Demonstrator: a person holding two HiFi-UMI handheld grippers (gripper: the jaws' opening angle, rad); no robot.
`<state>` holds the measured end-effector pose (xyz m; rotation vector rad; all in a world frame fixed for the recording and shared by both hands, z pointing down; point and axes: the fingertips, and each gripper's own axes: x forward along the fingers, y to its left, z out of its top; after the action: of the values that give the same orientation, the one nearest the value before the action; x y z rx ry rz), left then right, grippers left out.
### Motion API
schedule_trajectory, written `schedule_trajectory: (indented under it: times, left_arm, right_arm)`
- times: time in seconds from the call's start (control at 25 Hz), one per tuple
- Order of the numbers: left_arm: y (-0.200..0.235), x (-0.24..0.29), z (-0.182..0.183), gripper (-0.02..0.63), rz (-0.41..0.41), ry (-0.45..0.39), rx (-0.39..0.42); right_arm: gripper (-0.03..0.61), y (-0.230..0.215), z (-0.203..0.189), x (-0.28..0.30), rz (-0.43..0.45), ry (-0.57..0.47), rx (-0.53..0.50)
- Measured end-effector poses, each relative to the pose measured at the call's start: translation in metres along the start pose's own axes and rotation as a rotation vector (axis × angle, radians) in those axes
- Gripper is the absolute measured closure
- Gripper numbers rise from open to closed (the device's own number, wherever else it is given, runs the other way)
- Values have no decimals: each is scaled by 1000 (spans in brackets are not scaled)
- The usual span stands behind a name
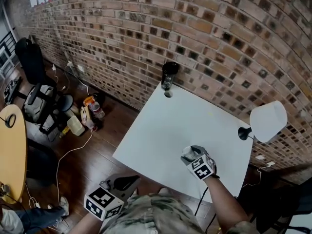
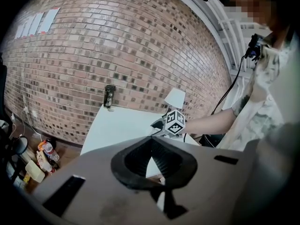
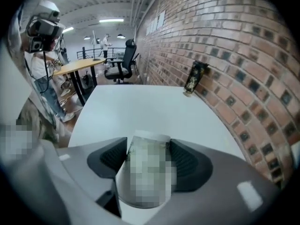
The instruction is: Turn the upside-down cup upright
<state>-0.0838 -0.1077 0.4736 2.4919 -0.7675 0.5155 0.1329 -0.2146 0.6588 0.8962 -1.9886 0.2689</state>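
A white paper cup (image 1: 188,153) hangs just above the white table (image 1: 165,126) near its front edge. My right gripper (image 1: 191,158) is shut on it. In the right gripper view the cup (image 3: 145,172) lies between the two black pads (image 3: 187,163), its narrower end pointing away from the camera. I cannot tell which way its mouth faces. My left gripper (image 1: 123,182) is off the table, below its front corner. Its pads (image 2: 164,158) meet at the tips with nothing between them.
A dark bottle (image 1: 169,75) stands at the table's far edge against the brick wall, with a small ring (image 1: 168,94) in front of it. A white lamp (image 1: 268,121) leans over the right edge. Bags and bottles (image 1: 83,113) litter the floor at left, beside a yellow table (image 1: 12,150).
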Motion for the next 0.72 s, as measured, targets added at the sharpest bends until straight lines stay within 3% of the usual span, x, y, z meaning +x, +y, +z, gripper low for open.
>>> schedule_trajectory:
  times: [0.4,0.72]
  left_arm:
    - [-26,30,2,607,-40,91,51]
    - [-55,59,5,607,-48,166,97]
  right_arm:
    - [293,-24,-9,-21,-118,-383,239]
    - [291,-25,-38,-37,-177,-523,354]
